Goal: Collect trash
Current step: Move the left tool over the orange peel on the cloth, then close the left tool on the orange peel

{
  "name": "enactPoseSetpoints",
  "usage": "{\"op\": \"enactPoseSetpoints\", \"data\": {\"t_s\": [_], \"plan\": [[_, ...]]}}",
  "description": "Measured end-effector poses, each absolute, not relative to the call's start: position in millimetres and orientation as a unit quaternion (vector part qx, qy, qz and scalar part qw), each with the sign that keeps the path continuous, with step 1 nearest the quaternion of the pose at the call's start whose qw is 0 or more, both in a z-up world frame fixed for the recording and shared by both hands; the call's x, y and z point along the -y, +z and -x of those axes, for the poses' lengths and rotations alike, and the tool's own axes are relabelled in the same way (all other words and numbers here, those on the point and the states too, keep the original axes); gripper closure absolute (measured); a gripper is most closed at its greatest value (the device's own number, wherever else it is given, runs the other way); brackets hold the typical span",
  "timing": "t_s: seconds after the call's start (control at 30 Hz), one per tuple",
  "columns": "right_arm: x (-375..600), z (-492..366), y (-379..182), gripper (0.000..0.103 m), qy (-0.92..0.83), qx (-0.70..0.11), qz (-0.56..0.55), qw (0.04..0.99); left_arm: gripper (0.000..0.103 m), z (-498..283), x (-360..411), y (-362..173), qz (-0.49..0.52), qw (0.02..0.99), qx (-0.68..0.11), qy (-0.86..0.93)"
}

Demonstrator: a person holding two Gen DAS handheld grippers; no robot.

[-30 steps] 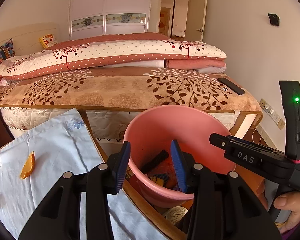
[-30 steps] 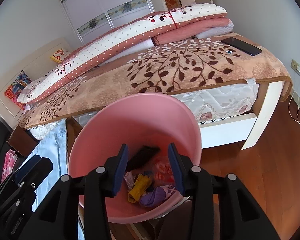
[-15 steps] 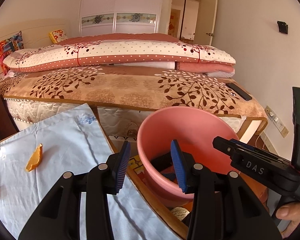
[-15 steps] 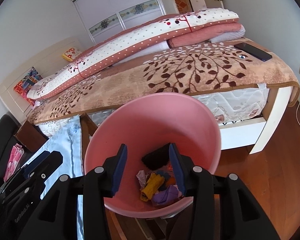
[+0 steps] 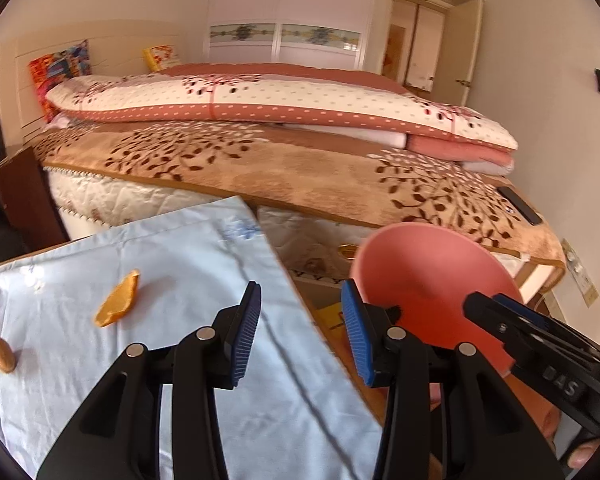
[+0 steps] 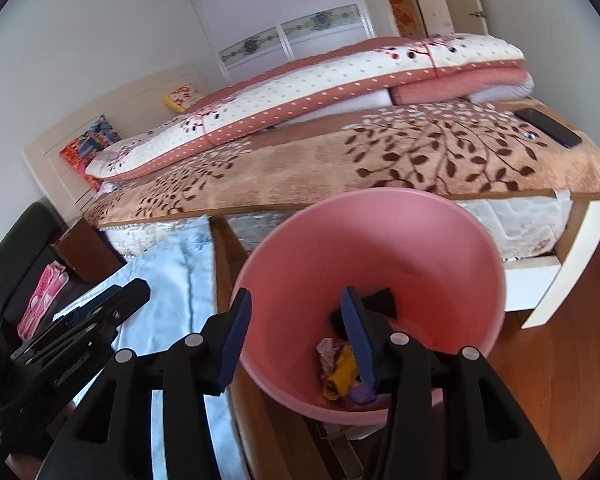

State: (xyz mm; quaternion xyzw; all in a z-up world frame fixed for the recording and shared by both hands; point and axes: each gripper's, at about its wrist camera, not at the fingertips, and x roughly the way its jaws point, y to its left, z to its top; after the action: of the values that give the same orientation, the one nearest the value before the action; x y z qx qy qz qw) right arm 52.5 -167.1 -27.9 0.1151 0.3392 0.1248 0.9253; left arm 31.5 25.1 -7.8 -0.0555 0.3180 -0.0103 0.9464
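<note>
The left tongs (image 5: 300, 332) are held over a desk covered with a light blue cloth (image 5: 188, 288), and their blue pads stand apart with nothing between them. On the cloth, toward the left edge of the desk, lies a piece of orange peel (image 5: 117, 300). Closer to that edge sits a small brown nut (image 5: 3, 355), and a second one shows only a bit at the rim of the view. The pink bucket (image 6: 380, 248) stands just past the right edge of the desk, between the desk and the bed (image 6: 380, 160). Inside the bucket, at the bottom, there is trash (image 6: 340, 368): something yellow, something purple, a crumpled pale scrap and a black piece. The right tongs (image 6: 296, 332) hang over the near rim of the bucket. Their jaws have just been opening and they hold nothing. One pad is over the desk edge and the other is over the inside of the bucket. A dark phone (image 6: 548, 127) lies on the brown leafy blanket at the far corner of the bed. A folded spotted quilt (image 5: 284, 100) lies along the far side of the bed.
</note>
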Motion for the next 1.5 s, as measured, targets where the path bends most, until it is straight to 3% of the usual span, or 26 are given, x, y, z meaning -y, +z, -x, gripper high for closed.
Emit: {"op": "enactPoseSetpoints", "data": {"t_s": [1.5], "plan": [[77, -55, -38, 0.056, 0.219, -0.352, -0.038, 0.909, 0.061, -36, -175, -60, 0.123, 0.911, -0.371, 0.134]]}}
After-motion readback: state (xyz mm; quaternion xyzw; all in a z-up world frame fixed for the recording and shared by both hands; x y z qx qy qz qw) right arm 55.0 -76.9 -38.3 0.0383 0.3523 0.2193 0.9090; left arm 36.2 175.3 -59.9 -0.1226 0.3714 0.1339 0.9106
